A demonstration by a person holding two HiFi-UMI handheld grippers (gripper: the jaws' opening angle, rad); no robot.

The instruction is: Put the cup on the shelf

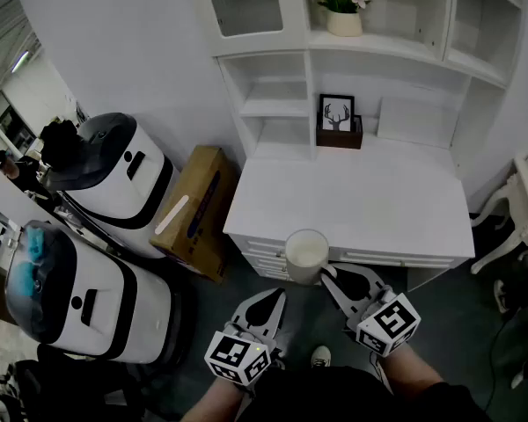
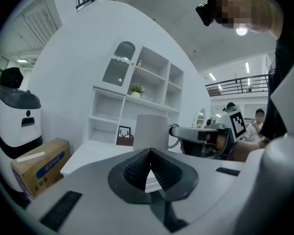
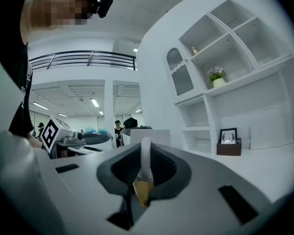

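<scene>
At the bottom of the head view, two hand-held grippers point forward, each with a cube of square markers at its back. The left gripper (image 1: 268, 299) is empty. In the left gripper view its dark ribbed fingers (image 2: 135, 168) are pressed together with nothing between them. The right gripper (image 1: 330, 276) sits just beside it and a little further forward. In the right gripper view its fingers (image 3: 162, 163) pinch the thin white handle of the cup (image 3: 150, 134), which stands upright just past them.

The cup (image 1: 306, 253) is a plain white mug, seen from above with its open mouth up. It is carried off the right gripper's tip, against the front edge of a white surface (image 1: 361, 202), and is not on any shelf. Below it is dark floor, and the toe of a light shoe (image 1: 320, 356) shows between the grippers.

At the back of the surface stands a small framed antler picture (image 1: 336, 112) on a dark base. Behind and above it rises a white shelf unit (image 1: 278, 105) with open compartments. A potted plant (image 1: 343, 9) with pale flowers sits on an upper shelf.

To the left of the surface a brown cardboard box (image 1: 196, 211) leans on the floor. Further left are two white rounded machines (image 1: 116, 176) with dark tops.
</scene>
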